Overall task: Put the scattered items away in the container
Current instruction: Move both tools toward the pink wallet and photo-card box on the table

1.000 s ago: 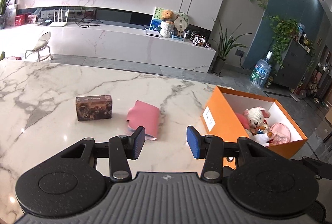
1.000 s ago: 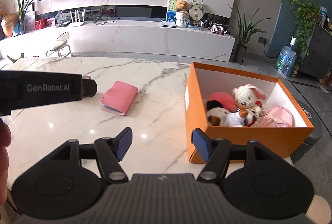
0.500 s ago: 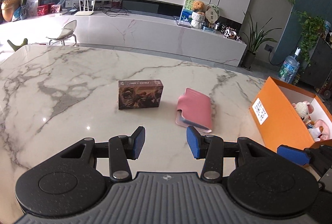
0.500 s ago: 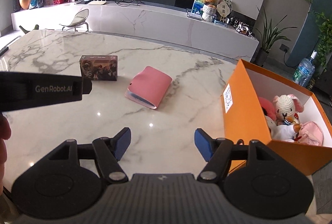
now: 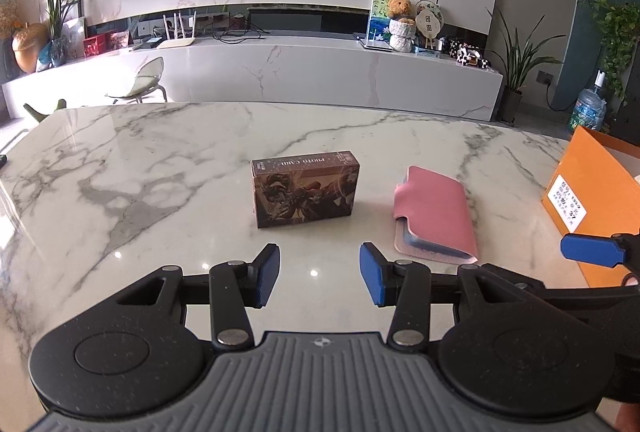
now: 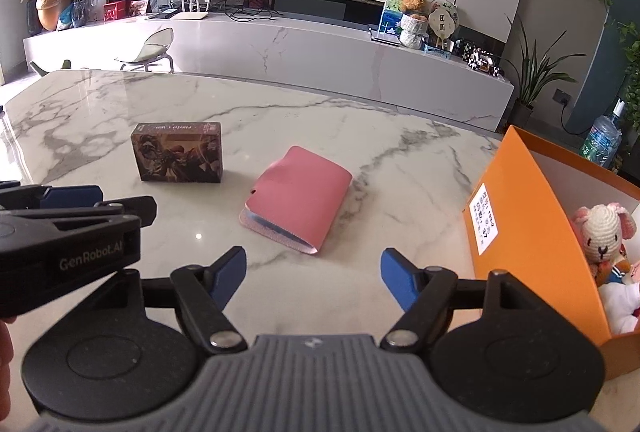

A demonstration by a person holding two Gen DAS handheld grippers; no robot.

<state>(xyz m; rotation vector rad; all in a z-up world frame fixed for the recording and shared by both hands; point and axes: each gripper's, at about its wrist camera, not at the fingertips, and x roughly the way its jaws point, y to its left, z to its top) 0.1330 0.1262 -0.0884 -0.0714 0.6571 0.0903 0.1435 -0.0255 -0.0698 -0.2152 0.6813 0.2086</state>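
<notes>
Nearest me, my left gripper (image 5: 319, 274) hovers spread and empty with the dark card box (image 5: 305, 193) standing on the marble table (image 5: 140, 160) just ahead of its jaws, while my right gripper (image 6: 313, 278) is opening, nothing between its jaws, with the pink wallet (image 6: 298, 198) lying flat just ahead. Farther right, the orange box (image 6: 520, 216) already holds plush toys (image 6: 604, 232), so I judge those two items are what's left.
</notes>
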